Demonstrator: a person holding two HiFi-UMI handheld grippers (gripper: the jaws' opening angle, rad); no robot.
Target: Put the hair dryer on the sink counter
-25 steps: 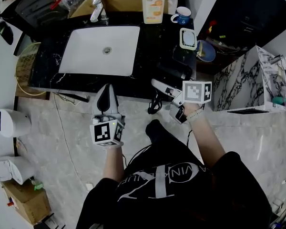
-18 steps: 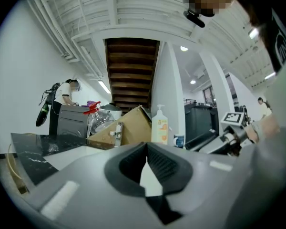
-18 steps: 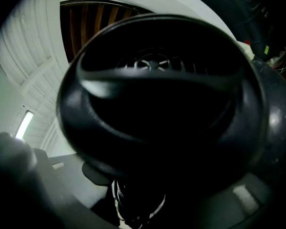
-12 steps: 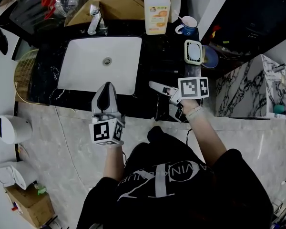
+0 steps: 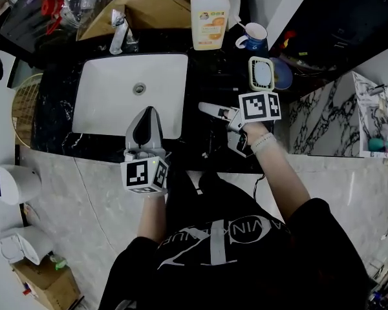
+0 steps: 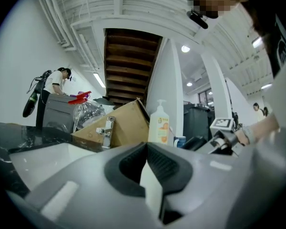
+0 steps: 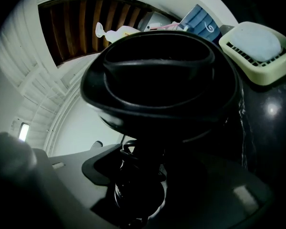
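Observation:
The black hair dryer (image 7: 162, 80) fills the right gripper view, barrel end on, close above the black marble sink counter (image 5: 210, 66). My right gripper (image 5: 217, 128) (image 7: 145, 171) is shut on its handle, and the coiled cord (image 5: 209, 148) hangs over the counter's front edge. In the head view the dryer's body is hard to tell from the dark counter. My left gripper (image 5: 146, 117) (image 6: 145, 149) is shut with nothing in it and hovers over the front rim of the white basin (image 5: 116, 92).
A soap bottle (image 5: 210, 5), a blue and white mug (image 5: 252, 36) and a soap dish (image 5: 261, 73) stand at the counter's back right. The faucet (image 5: 119, 31) and a cardboard box (image 5: 149, 5) lie behind the basin. A marble cabinet (image 5: 336, 118) is on the right.
Both grippers have come forward from the floor side to above the counter. The right one carried the hair dryer past the front edge toward the soap dish.

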